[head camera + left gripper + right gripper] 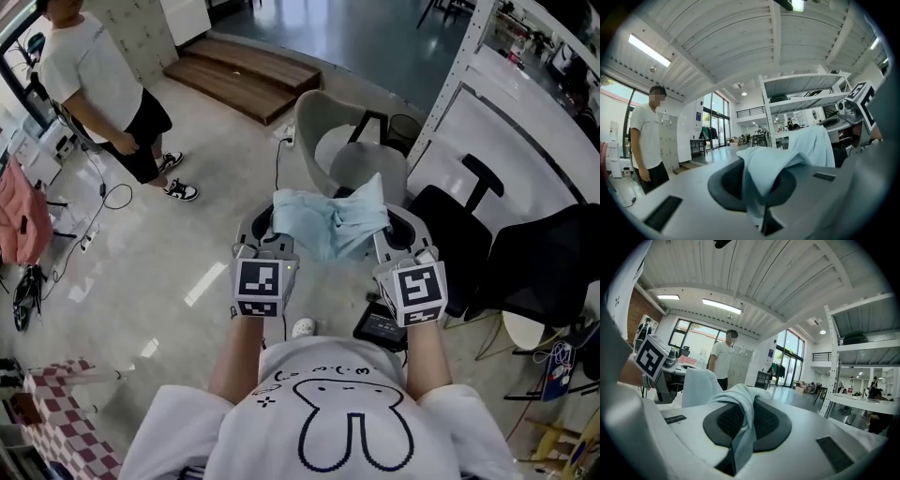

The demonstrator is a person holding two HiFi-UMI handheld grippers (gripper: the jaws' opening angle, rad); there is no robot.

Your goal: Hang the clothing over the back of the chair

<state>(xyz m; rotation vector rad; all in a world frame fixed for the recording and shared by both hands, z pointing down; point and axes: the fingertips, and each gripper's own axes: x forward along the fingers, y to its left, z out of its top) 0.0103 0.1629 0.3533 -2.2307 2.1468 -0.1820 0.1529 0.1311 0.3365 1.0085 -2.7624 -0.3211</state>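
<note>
A light blue piece of clothing (pixel 330 223) hangs stretched between my two grippers, held level in front of me. My left gripper (pixel 266 228) is shut on its left edge, and the right gripper (pixel 399 232) is shut on its right edge. In the left gripper view the cloth (pixel 787 157) drapes over the dark pad and is pinched in the left gripper (pixel 762 221). The right gripper view shows the cloth (pixel 742 411) clamped the same way in the right gripper (pixel 734 464). A pale grey shell chair (pixel 339 139) stands just beyond the clothing, its back towards me.
A person (pixel 94 80) stands at the far left near wooden steps (pixel 246 73). Two black office chairs (pixel 461 232) (pixel 553 262) sit at the right beside a white rack post (pixel 457 89). A pink garment (pixel 22 223) hangs at the left edge. A cable (pixel 111 195) lies on the floor.
</note>
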